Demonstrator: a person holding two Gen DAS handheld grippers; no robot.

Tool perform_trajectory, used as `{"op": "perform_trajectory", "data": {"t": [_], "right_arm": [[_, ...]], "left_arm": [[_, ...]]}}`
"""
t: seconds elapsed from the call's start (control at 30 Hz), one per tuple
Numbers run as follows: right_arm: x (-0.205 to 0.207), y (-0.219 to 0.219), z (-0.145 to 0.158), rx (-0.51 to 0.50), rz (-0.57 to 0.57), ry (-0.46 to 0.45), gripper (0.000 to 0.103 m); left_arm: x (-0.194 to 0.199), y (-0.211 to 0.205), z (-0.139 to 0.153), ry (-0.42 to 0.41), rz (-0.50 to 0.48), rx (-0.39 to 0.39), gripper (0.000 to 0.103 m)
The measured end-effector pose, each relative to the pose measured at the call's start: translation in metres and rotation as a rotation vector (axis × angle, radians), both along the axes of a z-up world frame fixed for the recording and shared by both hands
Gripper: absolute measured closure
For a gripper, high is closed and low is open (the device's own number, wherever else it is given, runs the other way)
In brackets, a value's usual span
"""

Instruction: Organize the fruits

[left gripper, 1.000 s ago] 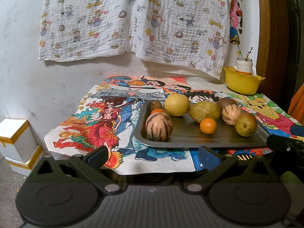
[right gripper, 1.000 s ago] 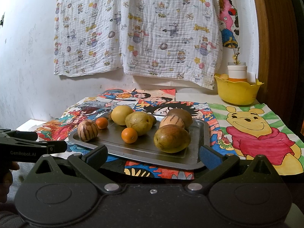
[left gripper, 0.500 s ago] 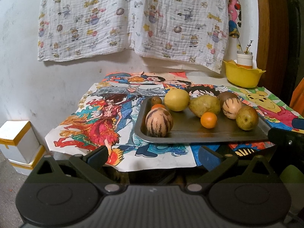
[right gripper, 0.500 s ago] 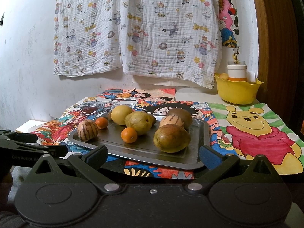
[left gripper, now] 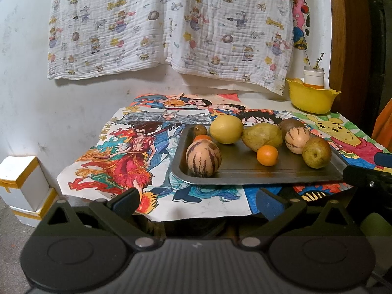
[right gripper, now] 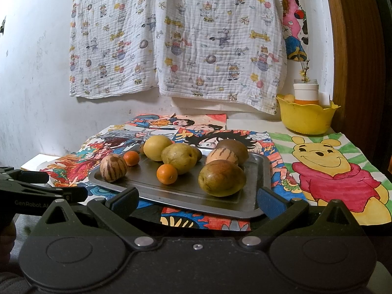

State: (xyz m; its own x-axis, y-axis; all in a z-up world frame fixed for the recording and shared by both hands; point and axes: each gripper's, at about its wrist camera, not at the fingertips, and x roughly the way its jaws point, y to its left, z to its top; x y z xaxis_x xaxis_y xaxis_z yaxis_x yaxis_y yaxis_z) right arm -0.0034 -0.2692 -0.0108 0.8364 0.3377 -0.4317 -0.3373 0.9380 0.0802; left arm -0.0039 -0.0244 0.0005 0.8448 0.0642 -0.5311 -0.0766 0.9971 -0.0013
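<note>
Right gripper (right gripper: 197, 199): jaws spread wide, nothing held, short of the tabletop's near edge. Left gripper (left gripper: 197, 199): same, jaws wide apart and empty, also off the near edge.

Directly ahead of the right jaws, the metal tray (right gripper: 257, 171) is seen with its near rim just beyond the fingertips. The nearest fruit is the large green-brown fruit (right gripper: 221, 178), slightly right of the jaw centreline; its long axis is laid roughly across the view, parallel to the near rim. A small orange (right gripper: 167, 174) is sat just left of it. Behind are a pear-like green fruit (right gripper: 179, 158), a yellow round fruit (right gripper: 157, 147), a striped fruit (right gripper: 221, 156) and a brown fruit (right gripper: 234, 147).

From the left view the tray is offset right of centre. Closest to the left jaws is the striped melon-like fruit (left gripper: 203, 158) at the tray's left end, standing upright-ish, close to the centreline. A second small orange (left gripper: 202, 137) is partly hidden behind it.

Judgement: the right gripper is better placed for the green-brown fruit, the left for the striped one. A yellow bowl (right gripper: 307, 117) at the far right corner is the likely destination, nearer the right side, well apart from the tray.
</note>
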Motion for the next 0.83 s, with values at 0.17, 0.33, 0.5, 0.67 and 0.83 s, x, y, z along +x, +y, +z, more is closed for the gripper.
{"op": "perform_trajectory", "data": {"t": [0.17,0.33,0.5,0.67,0.83], "right_arm": [[0.0000,0.0002,0.0000,0.000,0.000,0.000,0.001],[-0.0001,0.0004,0.0000,0.000,0.000,0.000,0.001],[-0.0002,0.0009,-0.0002,0.000,0.001,0.000,0.001],[-0.0003,0.0010,0.0000,0.000,0.001,0.000,0.001],[-0.0002,0.0011,0.0001,0.000,0.001,0.001,0.001]], "left_arm": [[0.0001,0.0007,-0.0001,0.000,-0.001,-0.001,0.000],[-0.0002,-0.0001,-0.0001,0.000,-0.002,-0.004,0.000],[-0.0002,0.0015,-0.0001,-0.001,0.000,-0.002,0.000],[-0.0009,-0.0033,-0.0005,-0.003,-0.004,0.001,0.000],[-0.0014,-0.0017,-0.0003,-0.001,-0.003,0.000,0.000]]}}
